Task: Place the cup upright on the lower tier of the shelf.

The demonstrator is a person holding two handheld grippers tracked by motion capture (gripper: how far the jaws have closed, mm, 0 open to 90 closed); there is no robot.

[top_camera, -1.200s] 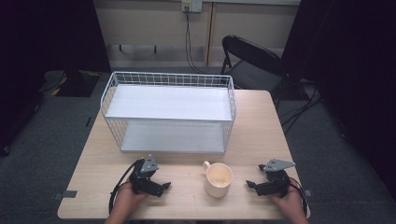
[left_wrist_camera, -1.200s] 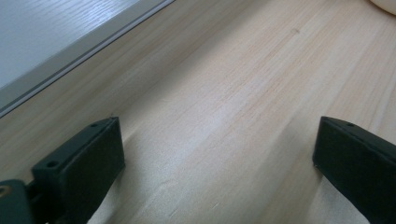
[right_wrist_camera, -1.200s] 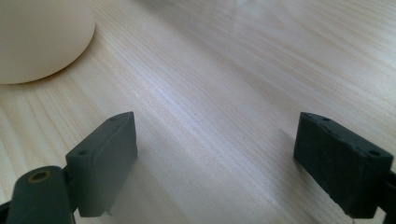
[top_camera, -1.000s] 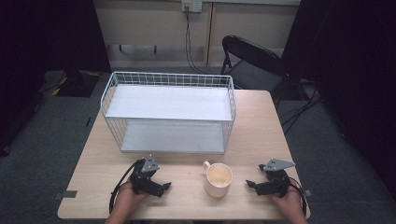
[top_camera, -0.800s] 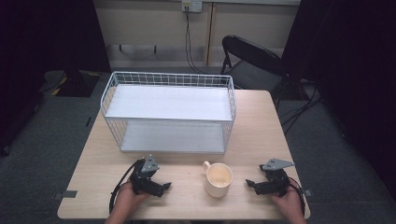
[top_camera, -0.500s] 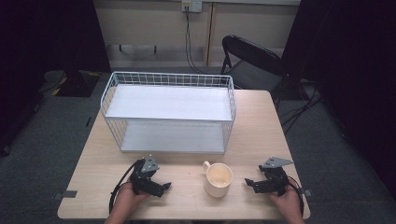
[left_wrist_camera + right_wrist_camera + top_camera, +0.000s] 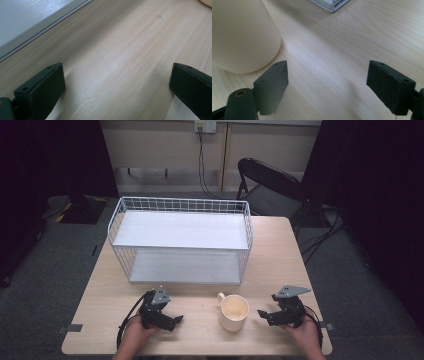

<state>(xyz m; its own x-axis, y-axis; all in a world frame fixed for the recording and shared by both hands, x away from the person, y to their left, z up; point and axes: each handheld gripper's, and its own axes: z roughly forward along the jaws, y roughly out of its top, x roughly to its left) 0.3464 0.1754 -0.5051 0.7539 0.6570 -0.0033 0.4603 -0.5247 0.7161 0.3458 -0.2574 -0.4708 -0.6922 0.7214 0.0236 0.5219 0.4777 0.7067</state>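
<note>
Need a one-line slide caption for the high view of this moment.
Cream mug upright on the wooden table between open left gripper and right gripper, before a white wire rack.

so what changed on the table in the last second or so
The right gripper edged slightly left toward the mug, jaws open and holding nothing. The left gripper, the mug and the wire basket stayed where they were.

Pale wood-grain counter [image 7: 280, 250]; a cream mug [image 7: 234, 311]; a white wire basket [image 7: 182, 240] — gridded mesh — with white shelves; both claws black; grey carpet [image 7: 50, 265].
</note>
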